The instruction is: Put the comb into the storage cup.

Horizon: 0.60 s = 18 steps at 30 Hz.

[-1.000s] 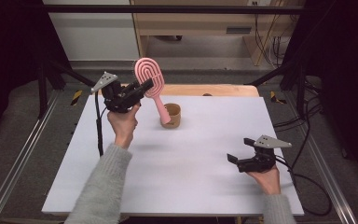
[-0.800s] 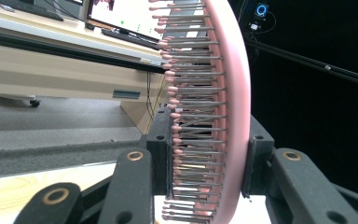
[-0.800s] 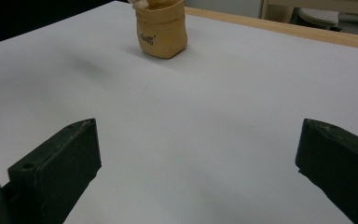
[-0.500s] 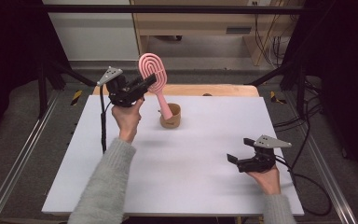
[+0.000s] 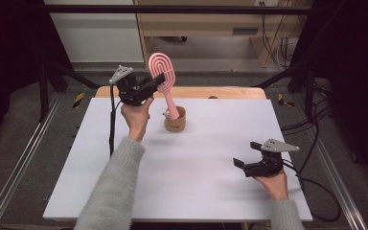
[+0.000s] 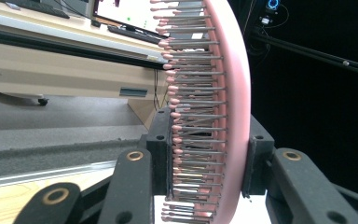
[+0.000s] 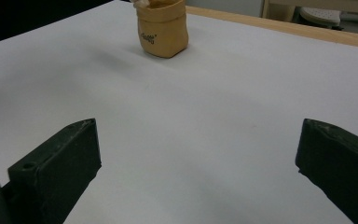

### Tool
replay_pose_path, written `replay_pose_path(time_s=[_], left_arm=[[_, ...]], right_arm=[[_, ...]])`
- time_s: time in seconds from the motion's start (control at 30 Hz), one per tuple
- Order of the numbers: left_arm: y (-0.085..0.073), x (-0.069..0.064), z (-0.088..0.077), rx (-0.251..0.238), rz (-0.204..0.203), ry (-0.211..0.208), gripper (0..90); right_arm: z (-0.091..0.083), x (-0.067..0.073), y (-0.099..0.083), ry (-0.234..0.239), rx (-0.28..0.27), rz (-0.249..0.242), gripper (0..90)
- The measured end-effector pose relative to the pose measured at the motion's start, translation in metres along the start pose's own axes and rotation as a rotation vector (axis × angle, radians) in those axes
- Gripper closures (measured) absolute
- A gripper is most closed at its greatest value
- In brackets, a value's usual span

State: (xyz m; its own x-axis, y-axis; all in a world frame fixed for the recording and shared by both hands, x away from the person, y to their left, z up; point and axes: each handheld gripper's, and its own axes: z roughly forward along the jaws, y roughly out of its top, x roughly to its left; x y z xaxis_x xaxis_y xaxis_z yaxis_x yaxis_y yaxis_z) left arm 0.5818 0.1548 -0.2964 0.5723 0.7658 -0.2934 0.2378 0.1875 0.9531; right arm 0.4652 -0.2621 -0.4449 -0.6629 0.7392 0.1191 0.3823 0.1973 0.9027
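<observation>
A pink hairbrush (image 5: 162, 67) stands nearly upright above the back of the white table (image 5: 196, 191). My left gripper (image 5: 159, 80) is shut on its oval head. In the left gripper view the pads (image 6: 161, 149) press the bristle side and the back of the brush (image 6: 235, 93). The handle slants down into a small tan cup (image 5: 175, 122), where a pale scrap also pokes out. My right gripper (image 5: 242, 165) rests low at the front right with its jaws wide apart and nothing between them. In the right gripper view (image 7: 198, 158) the cup (image 7: 163, 30) stands far ahead.
A wooden strip (image 5: 230, 92) runs along the table's back edge. Metal rails (image 5: 19, 172) flank the table on both sides. The left gripper's cable (image 5: 111, 124) hangs down beside the forearm. Bare white tabletop lies between the cup and the right gripper.
The left hand has carried the brush to the right and stood it more upright, so the handle's end now sits in the cup. The right gripper has not moved.
</observation>
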Motion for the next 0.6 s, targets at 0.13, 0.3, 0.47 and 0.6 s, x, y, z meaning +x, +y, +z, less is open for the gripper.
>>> replay_pose_path(time_s=[0.13,0.3,0.47,0.6], left_arm=[[-0.001,0.002,0.006,0.004,-0.002,0.007,63.3],[0.0,0.002,0.012,0.0,-0.004,0.01,63.3],[0.003,0.006,0.018,-0.011,-0.027,0.014,63.3],[0.005,0.008,0.022,-0.009,-0.027,0.027,63.3]], right_arm=[[0.0,0.0,0.0,-0.001,0.002,-0.002,0.4],[0.0,0.0,0.0,0.001,0.001,-0.001,0.4],[0.0,0.0,0.0,0.0,0.0,-0.001,0.4],[0.0,0.0,0.0,-0.002,0.0,0.0,0.4]])
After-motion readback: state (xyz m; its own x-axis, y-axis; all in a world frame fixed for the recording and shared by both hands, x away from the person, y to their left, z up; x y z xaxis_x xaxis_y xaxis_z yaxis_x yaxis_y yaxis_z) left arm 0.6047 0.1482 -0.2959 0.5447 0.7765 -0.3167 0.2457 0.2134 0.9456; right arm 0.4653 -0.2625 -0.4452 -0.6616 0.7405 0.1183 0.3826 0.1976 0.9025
